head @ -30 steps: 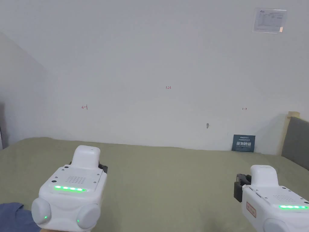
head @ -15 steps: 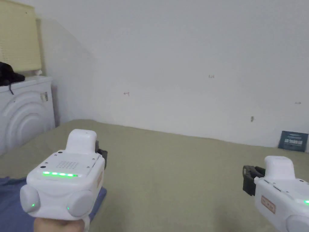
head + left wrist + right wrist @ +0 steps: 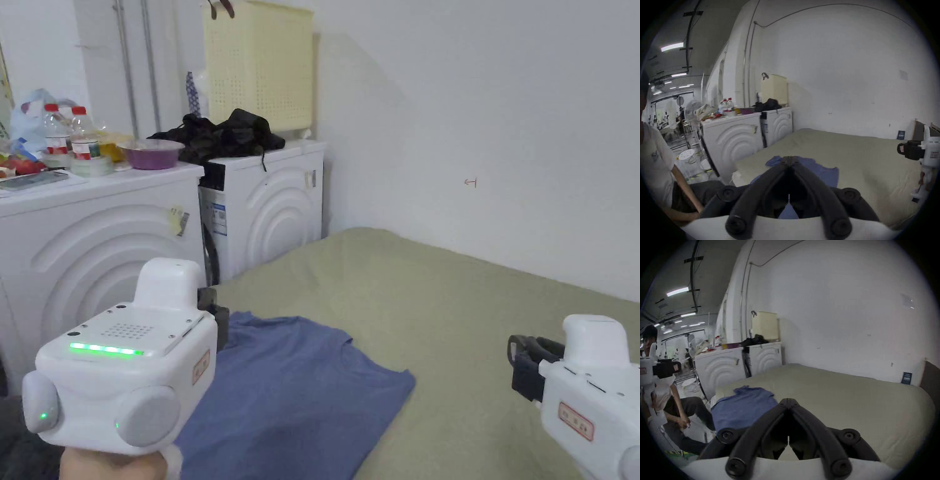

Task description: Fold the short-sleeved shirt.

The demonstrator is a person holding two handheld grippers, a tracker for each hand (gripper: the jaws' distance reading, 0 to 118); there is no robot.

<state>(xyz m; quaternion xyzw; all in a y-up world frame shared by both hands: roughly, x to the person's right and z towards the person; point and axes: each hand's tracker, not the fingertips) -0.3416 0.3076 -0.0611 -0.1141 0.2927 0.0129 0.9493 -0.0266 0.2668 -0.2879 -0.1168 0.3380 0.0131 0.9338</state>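
Blue shirt [image 3: 294,387] lies unfolded at the bed's [image 3: 450,300] left front corner; left gripper [image 3: 789,157] and right gripper [image 3: 788,399] hover above, fingers pressed together, empty; folding not yet begun.

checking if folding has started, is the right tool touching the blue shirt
Apart. In the head view the right tool hangs over bare green sheet, clear of the blue shirt.

A laundry-style test room: two washing machines [image 3: 94,250] beside a bed [image 3: 437,312].
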